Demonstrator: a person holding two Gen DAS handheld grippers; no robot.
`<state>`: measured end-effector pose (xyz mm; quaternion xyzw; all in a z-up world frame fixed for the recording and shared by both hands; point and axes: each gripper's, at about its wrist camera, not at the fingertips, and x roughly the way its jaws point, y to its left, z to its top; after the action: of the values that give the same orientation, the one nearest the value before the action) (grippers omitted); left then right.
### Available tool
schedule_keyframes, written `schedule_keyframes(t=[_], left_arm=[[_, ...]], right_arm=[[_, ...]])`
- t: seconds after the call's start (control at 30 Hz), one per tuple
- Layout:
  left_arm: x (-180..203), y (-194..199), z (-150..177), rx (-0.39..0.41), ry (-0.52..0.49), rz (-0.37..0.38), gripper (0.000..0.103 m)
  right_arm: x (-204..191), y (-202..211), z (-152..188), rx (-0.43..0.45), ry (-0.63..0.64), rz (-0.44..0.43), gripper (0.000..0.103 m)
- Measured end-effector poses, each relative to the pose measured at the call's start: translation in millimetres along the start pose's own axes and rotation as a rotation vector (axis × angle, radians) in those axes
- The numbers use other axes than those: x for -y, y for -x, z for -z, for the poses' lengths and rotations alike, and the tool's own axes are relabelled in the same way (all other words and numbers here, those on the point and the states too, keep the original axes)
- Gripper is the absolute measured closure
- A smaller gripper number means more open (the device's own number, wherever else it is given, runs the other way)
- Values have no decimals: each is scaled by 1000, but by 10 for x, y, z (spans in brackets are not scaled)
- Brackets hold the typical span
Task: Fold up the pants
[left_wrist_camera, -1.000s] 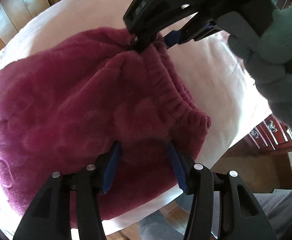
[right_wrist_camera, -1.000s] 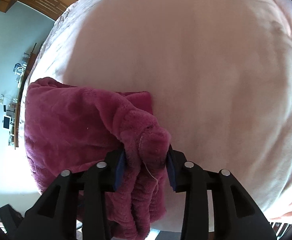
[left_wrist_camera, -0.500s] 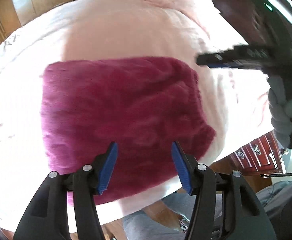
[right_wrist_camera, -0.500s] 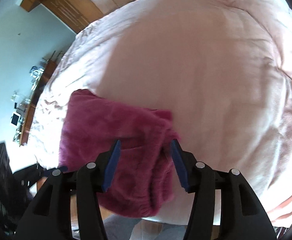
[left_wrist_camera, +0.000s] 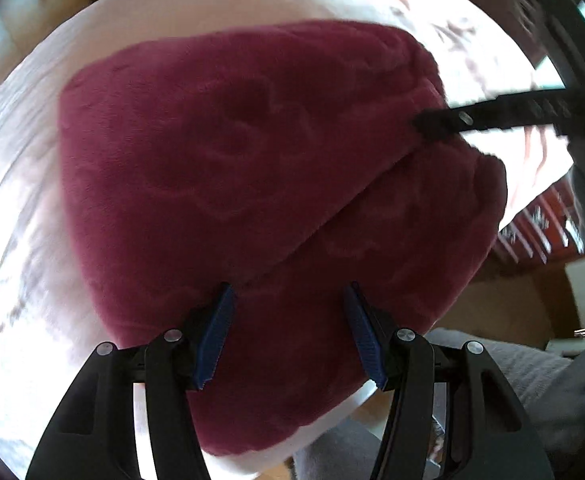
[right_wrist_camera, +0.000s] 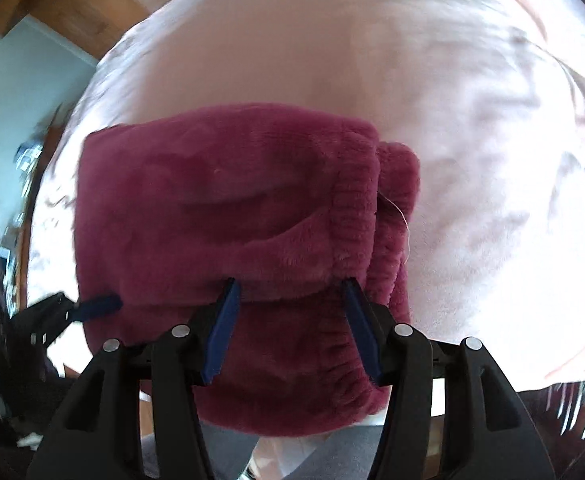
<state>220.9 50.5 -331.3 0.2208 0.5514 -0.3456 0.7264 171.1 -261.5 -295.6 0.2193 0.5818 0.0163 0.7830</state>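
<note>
Your left gripper [left_wrist_camera: 288,332] has its jaws spread apart with nothing between them; the pants [left_wrist_camera: 252,168] lie folded on the bed [left_wrist_camera: 20,208] just beyond and under the blue pads [left_wrist_camera: 216,332]. Your right gripper [right_wrist_camera: 288,332] is likewise spread wide and holding nothing, with the elastic waistband [right_wrist_camera: 352,208] just ahead of its right jaw and the top layer's edge running across between the tips.

The bundle sits close to the near edge of the bed, and part of it seems to hang past that edge below your left jaws. If you nudge it toward yourself, it could slide off. The fleece looks thick and springy, so the top layer may lift or creep open if you leave it unpressed. If you close either gripper now, you may catch only the upper layer and drag the fold apart. The waistband ends look slightly uneven ahead of your right jaws; pulling one could skew the stack.
</note>
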Motion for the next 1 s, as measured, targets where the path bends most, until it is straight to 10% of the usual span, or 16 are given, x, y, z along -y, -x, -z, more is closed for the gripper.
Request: schedule_keyframes(t=[0.43,1.0], left_arm=[[-194,385,-236,56,-112,179,40],[-1096,256,-1112,167,22,-11,35]], right_arm=[[-212,-94,86,55,-84,119,45],[-251,255,669,95,-128,218,45]])
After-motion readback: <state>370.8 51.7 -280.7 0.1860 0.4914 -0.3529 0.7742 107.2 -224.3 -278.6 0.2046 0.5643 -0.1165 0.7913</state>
